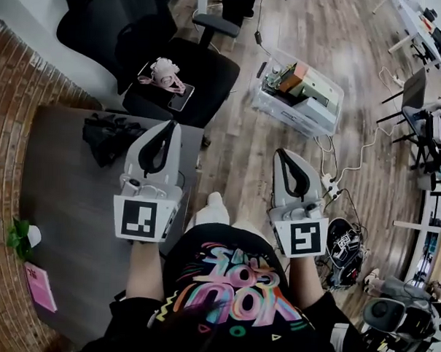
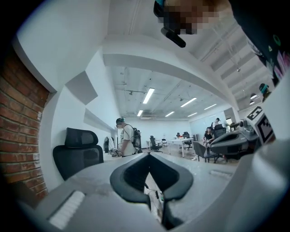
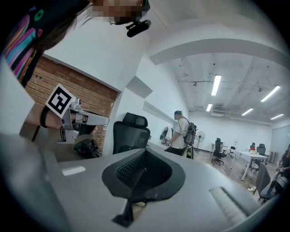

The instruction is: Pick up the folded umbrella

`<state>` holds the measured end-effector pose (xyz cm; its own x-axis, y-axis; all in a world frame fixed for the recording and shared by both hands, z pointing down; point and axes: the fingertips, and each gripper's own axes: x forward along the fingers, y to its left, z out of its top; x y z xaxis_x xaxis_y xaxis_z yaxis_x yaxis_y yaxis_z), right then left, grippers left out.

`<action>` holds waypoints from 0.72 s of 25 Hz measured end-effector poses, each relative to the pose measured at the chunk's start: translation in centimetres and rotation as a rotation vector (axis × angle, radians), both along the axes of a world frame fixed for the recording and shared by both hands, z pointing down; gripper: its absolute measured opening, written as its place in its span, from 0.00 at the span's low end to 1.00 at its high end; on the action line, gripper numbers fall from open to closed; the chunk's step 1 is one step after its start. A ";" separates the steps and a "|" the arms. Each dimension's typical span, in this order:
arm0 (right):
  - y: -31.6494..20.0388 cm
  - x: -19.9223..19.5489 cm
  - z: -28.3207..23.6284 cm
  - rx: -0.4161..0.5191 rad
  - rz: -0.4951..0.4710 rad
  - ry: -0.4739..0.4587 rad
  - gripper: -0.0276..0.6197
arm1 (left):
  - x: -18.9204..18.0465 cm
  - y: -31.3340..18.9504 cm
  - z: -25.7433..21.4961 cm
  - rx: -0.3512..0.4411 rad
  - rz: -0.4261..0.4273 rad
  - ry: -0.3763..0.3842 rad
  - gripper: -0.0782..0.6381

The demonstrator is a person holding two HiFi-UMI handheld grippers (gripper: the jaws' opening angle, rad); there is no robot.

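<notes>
The person stands at the near right corner of the grey table (image 1: 73, 202), which runs along a brick wall (image 1: 19, 112), and holds both grippers out level in front of the body.

The left gripper (image 1: 170, 126) hangs over the table's right edge. Its jaws are pressed together at the tips with nothing between them. The right gripper (image 1: 282, 154) is off the table, out over the wooden floor to the table's right. Its jaws are closed and empty too.

The folded umbrella (image 1: 109, 136) lies on the table near its far edge, a crumpled black bundle. It sits just to the left of the left gripper's tips, and neither gripper touches it.

Beyond the table's far right corner stands a black office chair (image 1: 210, 76). A pink object (image 1: 163, 74) and a phone (image 1: 181, 97) rest on its seat. Farther right of the table, on the floor, is a clear plastic box (image 1: 297, 95) packed with odds and ends.

On the table's left side, by the wall, are a small green plant (image 1: 19, 237) and, nearer the person, a pink booklet (image 1: 39, 286).

Across the room beyond the table, someone with a backpack (image 3: 181, 131) stands by a desk.
</notes>
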<state>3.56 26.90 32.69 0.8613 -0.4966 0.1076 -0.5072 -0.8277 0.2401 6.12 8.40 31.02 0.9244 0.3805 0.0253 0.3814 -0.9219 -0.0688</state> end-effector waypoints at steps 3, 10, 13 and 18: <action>-1.8 0.8 0.5 -0.005 -0.051 -0.018 0.04 | 0.1 -2.1 0.2 0.002 -0.060 -0.005 0.11; -6.7 2.4 1.4 0.011 -0.200 -0.046 0.04 | -1.2 -7.6 0.3 0.014 -0.219 -0.017 0.11; -8.8 3.6 1.7 0.017 -0.260 -0.053 0.04 | -1.3 -9.6 0.3 0.016 -0.283 -0.016 0.11; -12.9 6.9 1.7 0.042 -0.400 -0.075 0.04 | -0.9 -12.4 0.2 0.020 -0.408 -0.023 0.11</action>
